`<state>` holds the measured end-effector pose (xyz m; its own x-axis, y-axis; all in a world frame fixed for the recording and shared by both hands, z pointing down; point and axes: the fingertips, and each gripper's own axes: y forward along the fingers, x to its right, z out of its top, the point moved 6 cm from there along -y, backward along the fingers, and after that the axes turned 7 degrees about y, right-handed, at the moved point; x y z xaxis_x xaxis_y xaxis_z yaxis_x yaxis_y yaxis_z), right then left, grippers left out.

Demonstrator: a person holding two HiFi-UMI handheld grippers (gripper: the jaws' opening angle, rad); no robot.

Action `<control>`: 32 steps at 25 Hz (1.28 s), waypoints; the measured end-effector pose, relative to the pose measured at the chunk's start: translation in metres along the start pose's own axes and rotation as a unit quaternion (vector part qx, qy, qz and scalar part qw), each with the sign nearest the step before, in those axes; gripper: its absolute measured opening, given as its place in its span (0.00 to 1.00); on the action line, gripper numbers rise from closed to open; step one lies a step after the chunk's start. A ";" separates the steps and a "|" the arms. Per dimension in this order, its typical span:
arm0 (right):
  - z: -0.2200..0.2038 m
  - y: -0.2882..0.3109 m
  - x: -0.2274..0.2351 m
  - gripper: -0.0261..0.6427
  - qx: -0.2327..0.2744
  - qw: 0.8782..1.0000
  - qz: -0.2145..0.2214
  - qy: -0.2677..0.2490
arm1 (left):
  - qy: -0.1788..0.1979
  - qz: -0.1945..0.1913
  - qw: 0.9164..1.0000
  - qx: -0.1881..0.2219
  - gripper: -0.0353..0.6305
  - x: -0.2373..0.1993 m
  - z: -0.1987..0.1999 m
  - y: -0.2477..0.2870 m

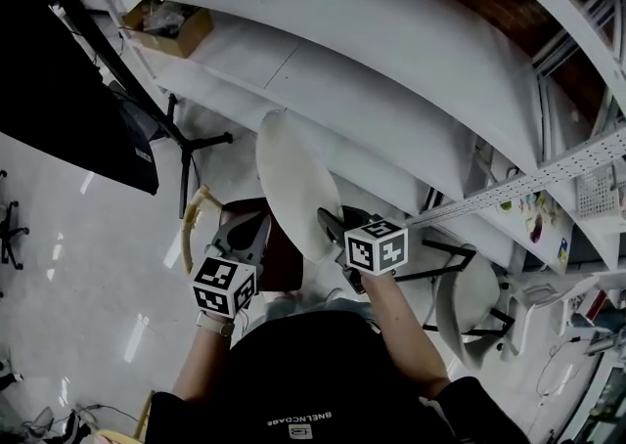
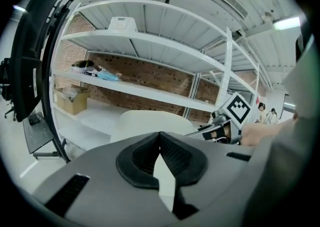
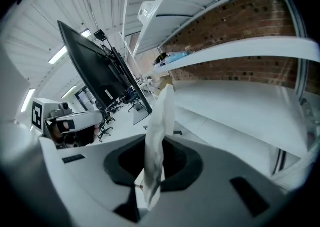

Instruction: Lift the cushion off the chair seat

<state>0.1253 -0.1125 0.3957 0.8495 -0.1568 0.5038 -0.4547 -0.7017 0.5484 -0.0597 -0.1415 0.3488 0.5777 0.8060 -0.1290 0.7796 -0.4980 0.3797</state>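
While pinched along two edges, hangs tipped almost on edge over the chair seat (image 1: 282, 264): pale cushion (image 1: 291, 183). Left gripper (image 1: 256, 229) clamped tight on the rim at the seat's left side. Right gripper (image 1: 331, 227) closed on a thin fold of the rim at the seat's right. Dark seat showing under the cushion's lower edge. Open floor (image 1: 88, 266) left of the chair, with a black screen (image 1: 68, 90) farther out on that side. White shelving (image 1: 391, 70) close beyond the chair, its lower board right behind the cushion's upper edge. Second chair (image 1: 469, 305) standing off to the right.
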 end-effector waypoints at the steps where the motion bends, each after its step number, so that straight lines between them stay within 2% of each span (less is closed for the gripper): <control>1: 0.007 -0.005 -0.001 0.12 0.007 1.000 0.004 -0.006 | 0.005 0.000 1.000 0.006 0.07 0.003 0.006 0.002; 6: 0.036 -0.034 -0.007 0.12 0.041 0.998 0.022 -0.039 | 0.051 -0.010 0.999 0.014 0.07 0.021 0.034 0.008; 12: 0.065 -0.061 -0.018 0.12 0.084 0.993 0.040 -0.078 | 0.067 0.001 0.995 0.072 0.07 0.028 0.069 0.007; 21: 0.097 -0.092 -0.034 0.12 0.162 0.977 0.062 -0.125 | 0.106 0.006 0.987 0.117 0.07 0.036 0.104 0.001; 32: 0.117 -0.131 -0.039 0.11 0.233 0.954 0.063 -0.177 | 0.133 0.001 0.978 0.161 0.07 0.051 0.134 0.003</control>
<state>0.1833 -0.0961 0.2265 0.8704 -0.4276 0.2442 -0.4614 -0.8814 0.1014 0.0049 -0.1446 0.2202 0.5285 0.8388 0.1309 0.8394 -0.5394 0.0666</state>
